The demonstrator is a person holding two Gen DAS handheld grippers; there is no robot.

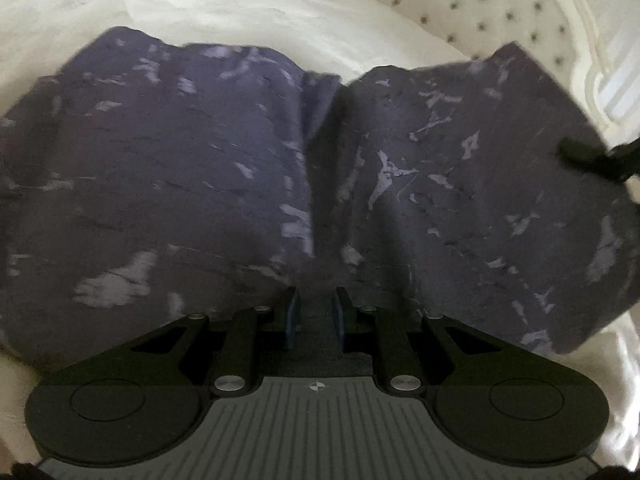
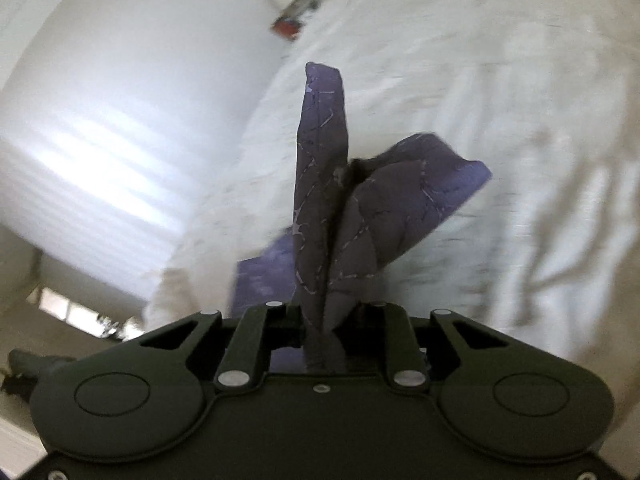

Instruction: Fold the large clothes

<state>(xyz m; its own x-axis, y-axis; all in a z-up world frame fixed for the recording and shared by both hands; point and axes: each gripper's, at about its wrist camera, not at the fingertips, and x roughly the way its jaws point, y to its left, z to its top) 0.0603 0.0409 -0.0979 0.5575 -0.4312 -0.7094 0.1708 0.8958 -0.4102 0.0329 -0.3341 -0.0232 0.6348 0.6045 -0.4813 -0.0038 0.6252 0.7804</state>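
The purple garment [image 1: 200, 168] hangs above the bed [image 1: 240, 4], the left hand-held gripper [image 1: 316, 312] and right hand-held gripper [image 2: 324, 320] each clamped on an edge; mid-fold, I judge; next, lay both edges down together.

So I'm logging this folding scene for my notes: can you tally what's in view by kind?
Dark purple patterned garment: 1
Grippers: 2, the left gripper and the right gripper, each shut on the garment
White bedcover: 1
Tufted white headboard: 1
Total: 5
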